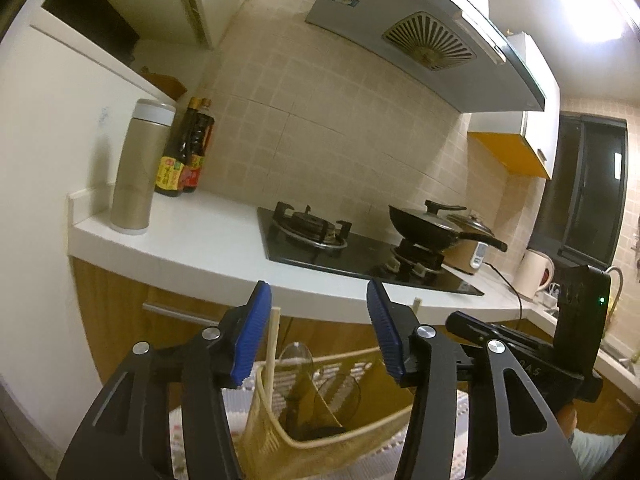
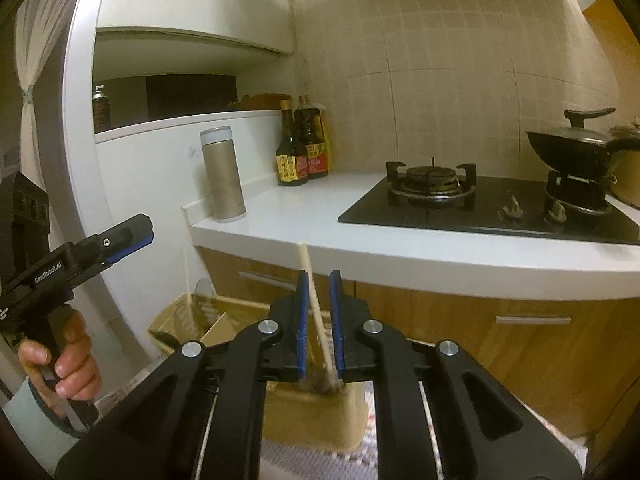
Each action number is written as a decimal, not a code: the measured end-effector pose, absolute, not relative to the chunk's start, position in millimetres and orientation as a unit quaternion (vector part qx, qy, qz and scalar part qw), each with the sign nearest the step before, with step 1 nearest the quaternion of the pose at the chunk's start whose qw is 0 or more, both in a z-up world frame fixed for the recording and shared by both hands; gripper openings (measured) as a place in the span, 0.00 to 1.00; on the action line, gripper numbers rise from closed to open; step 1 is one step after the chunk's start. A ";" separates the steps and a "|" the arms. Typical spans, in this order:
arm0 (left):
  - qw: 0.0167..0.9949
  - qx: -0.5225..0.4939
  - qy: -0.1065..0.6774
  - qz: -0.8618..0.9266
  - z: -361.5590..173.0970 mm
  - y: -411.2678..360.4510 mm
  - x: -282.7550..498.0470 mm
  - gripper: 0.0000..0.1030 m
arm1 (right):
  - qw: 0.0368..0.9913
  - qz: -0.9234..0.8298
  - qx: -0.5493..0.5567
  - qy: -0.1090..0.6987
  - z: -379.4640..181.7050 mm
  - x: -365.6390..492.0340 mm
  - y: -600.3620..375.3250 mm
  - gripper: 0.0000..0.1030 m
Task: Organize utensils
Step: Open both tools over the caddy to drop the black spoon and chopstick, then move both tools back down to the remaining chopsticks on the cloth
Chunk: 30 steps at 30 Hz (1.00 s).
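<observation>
A cream plastic utensil basket (image 1: 276, 420) sits low in front of the cabinets and holds dark ladles or spoons (image 1: 304, 376) and an upright chopstick (image 1: 273, 344). My left gripper (image 1: 316, 332) is open and empty above the basket. In the right wrist view, my right gripper (image 2: 319, 320) has its jaws nearly shut around a pale chopstick (image 2: 316, 304), which stands tilted, its lower end in a tan holder (image 2: 316, 416). The basket (image 2: 180, 320) and the left gripper (image 2: 132, 236) show at the left. Whether the pads touch the chopstick is unclear.
A white counter (image 1: 192, 232) carries a gold thermos (image 1: 136, 168), sauce bottles (image 1: 184, 152) and a black gas hob (image 1: 360, 256) with a lidded wok (image 1: 432, 224). A rice cooker and a kettle (image 1: 534, 272) stand at the right. Wooden cabinet doors (image 2: 520, 340) lie below.
</observation>
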<state>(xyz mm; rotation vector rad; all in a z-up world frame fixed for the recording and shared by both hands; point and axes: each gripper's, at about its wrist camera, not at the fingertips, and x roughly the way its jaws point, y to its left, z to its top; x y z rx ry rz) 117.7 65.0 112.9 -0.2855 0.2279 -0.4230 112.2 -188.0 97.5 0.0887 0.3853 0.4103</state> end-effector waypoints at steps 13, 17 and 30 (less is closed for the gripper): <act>0.944 -0.142 0.161 -0.251 113.8 56.1 50.7 0.59 | 0.957 0.164 0.032 0.235 103.6 30.8 -202.9 0.17; 0.940 -0.105 0.200 -0.257 101.6 32.7 32.7 0.59 | 0.948 0.144 0.049 0.279 89.9 12.9 -209.0 0.17; 0.852 -0.021 0.427 -0.303 -0.2 -63.2 18.6 0.54 | 0.871 0.099 0.106 0.470 -6.0 -19.5 -236.6 0.16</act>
